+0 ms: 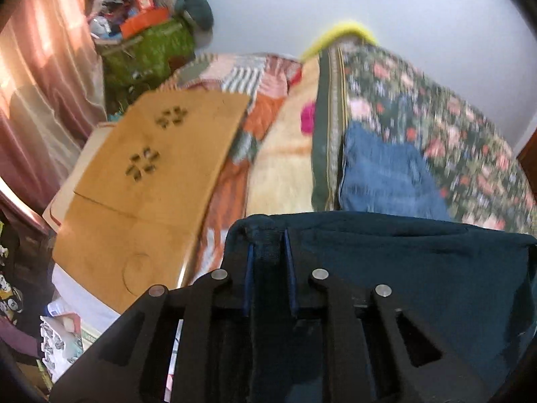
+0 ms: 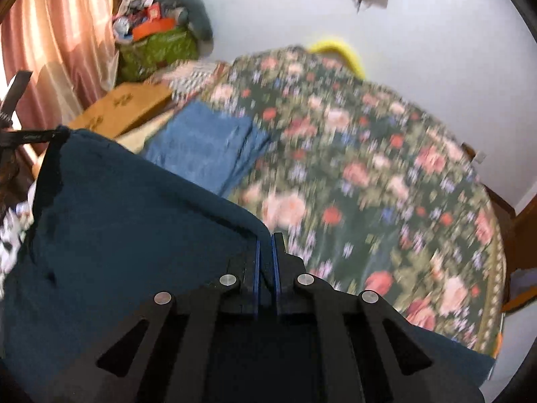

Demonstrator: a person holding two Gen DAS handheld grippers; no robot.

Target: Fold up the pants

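Dark teal pants hang lifted above the bed, held by both grippers. My left gripper is shut on a thick fold at the pants' left top corner. In the right wrist view the pants spread to the left, and my right gripper is shut on their right top corner, its blue pads nearly touching. At the left edge of that view the other gripper holds the far corner. The cloth below the grippers is hidden by the gripper bodies.
A floral bedspread covers the bed. Folded blue jeans lie on it beyond the pants. A wooden lap table rests at the left, with a cluttered green bag and pink curtains behind.
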